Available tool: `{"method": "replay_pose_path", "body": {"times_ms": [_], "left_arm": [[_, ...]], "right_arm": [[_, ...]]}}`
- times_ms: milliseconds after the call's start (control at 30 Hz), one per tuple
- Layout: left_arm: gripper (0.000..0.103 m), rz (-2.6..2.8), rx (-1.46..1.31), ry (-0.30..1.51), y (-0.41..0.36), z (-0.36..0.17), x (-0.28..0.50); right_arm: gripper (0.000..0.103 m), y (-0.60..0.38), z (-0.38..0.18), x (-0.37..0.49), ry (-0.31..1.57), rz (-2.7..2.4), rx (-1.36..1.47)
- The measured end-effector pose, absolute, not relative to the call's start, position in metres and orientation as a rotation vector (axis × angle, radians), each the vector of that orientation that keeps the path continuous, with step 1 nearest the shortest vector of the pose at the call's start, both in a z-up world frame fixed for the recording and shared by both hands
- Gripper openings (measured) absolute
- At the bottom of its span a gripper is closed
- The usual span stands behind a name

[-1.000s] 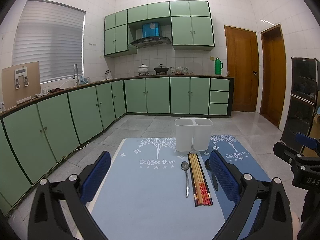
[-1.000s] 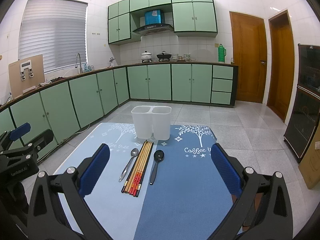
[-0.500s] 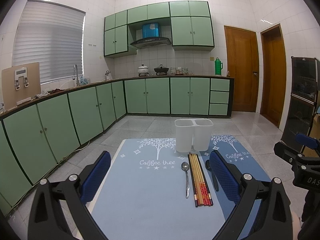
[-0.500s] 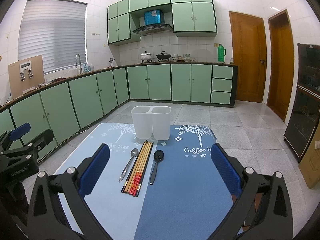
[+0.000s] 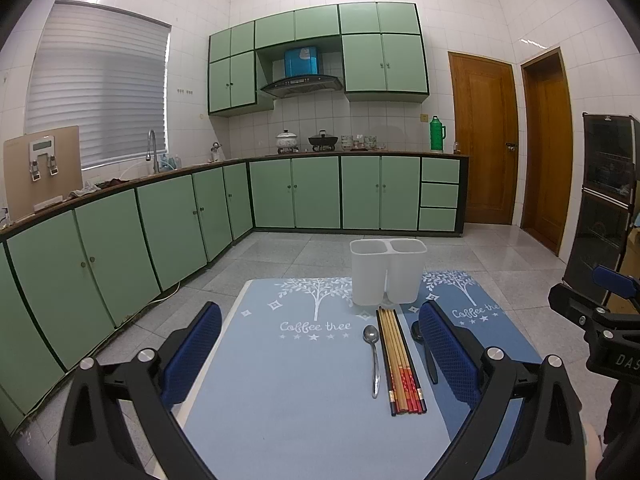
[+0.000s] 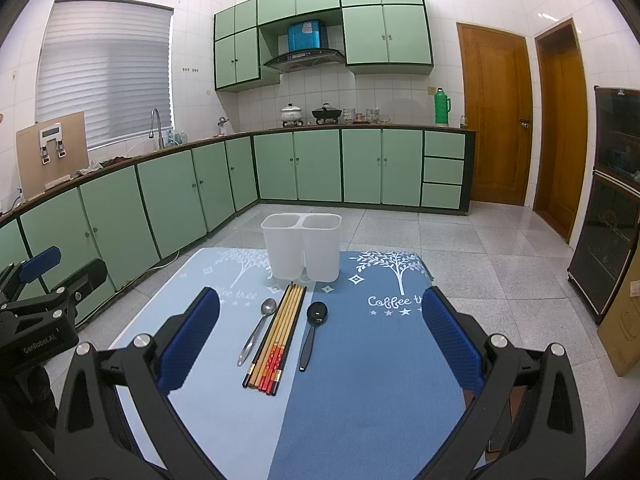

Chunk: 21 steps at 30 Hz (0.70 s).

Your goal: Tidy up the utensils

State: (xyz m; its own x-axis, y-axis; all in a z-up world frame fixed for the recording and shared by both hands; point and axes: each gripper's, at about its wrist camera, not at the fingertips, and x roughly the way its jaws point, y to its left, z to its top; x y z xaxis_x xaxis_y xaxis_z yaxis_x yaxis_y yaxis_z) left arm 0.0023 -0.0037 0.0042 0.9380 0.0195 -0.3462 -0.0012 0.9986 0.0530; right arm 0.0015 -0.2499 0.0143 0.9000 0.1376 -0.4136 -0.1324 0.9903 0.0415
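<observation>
A white two-compartment utensil holder (image 5: 387,271) (image 6: 302,247) stands upright at the far end of the blue table mat (image 5: 288,380) (image 6: 372,380). In front of it lie a metal spoon (image 5: 373,354) (image 6: 256,332), a bundle of several chopsticks (image 5: 400,360) (image 6: 277,338) and a black spoon (image 6: 313,332), partly hidden behind my left finger in the left wrist view (image 5: 428,360). My left gripper (image 5: 320,354) is open and empty above the mat's near left. My right gripper (image 6: 320,338) is open and empty, above the near end of the utensils.
Green kitchen cabinets (image 5: 160,224) run along the left and back walls. Two wooden doors (image 6: 496,116) stand at the back right, and a dark cabinet (image 6: 612,200) at the right. The table edge drops to a tiled floor (image 6: 480,256) on all sides.
</observation>
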Motion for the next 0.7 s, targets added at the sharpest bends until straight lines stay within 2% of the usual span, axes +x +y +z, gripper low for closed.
{"method": "replay_pose_path", "body": {"times_ms": [700], "left_arm": [[0.097,0.012,0.052,0.365,-0.0025,0.005,0.0079]], "right_arm": [[0.098,-0.2555,0.0128,0.0079,0.434,0.142,0.014]]}}
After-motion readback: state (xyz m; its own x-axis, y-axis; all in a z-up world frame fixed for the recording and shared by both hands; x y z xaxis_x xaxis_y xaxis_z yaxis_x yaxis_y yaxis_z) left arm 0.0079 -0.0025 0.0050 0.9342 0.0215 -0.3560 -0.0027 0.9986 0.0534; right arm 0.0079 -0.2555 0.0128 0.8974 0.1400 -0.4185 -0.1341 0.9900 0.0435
